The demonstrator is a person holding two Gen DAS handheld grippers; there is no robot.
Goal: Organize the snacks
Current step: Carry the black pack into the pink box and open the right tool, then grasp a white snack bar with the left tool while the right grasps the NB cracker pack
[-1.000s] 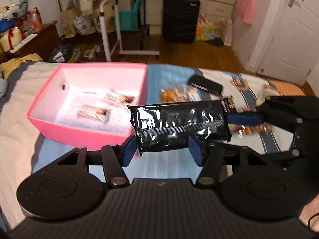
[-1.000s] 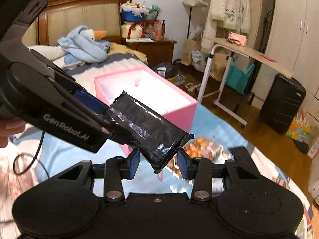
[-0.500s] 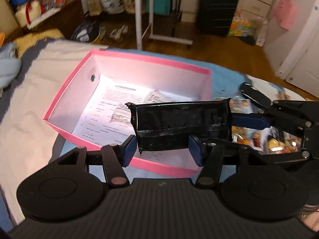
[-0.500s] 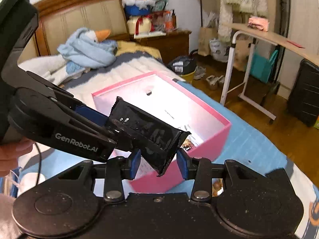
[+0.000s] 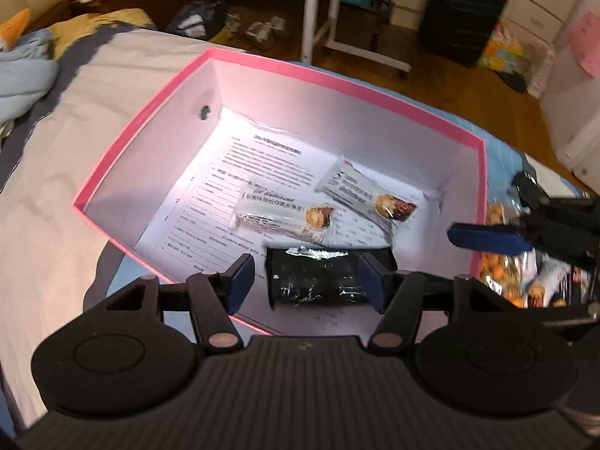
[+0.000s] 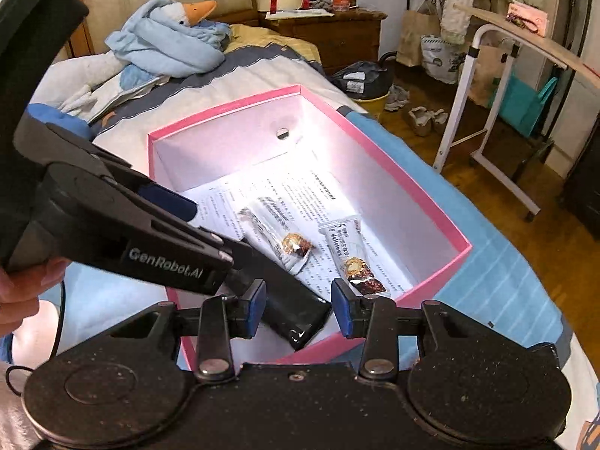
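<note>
- Left wrist view: the black snack packet (image 5: pixel 317 281) lies on the floor of the pink box (image 5: pixel 150 97), beside two white snack bars (image 5: pixel 285 219).
- The left gripper (image 5: pixel 305 281) has its jaws spread wide, gripping nothing; the right gripper (image 6: pixel 298 307) likewise.
- Judged step: packet deposited. Next calls for fetching the loose snacks (image 5: pixel 502 273) on the bed beside the box.
</note>
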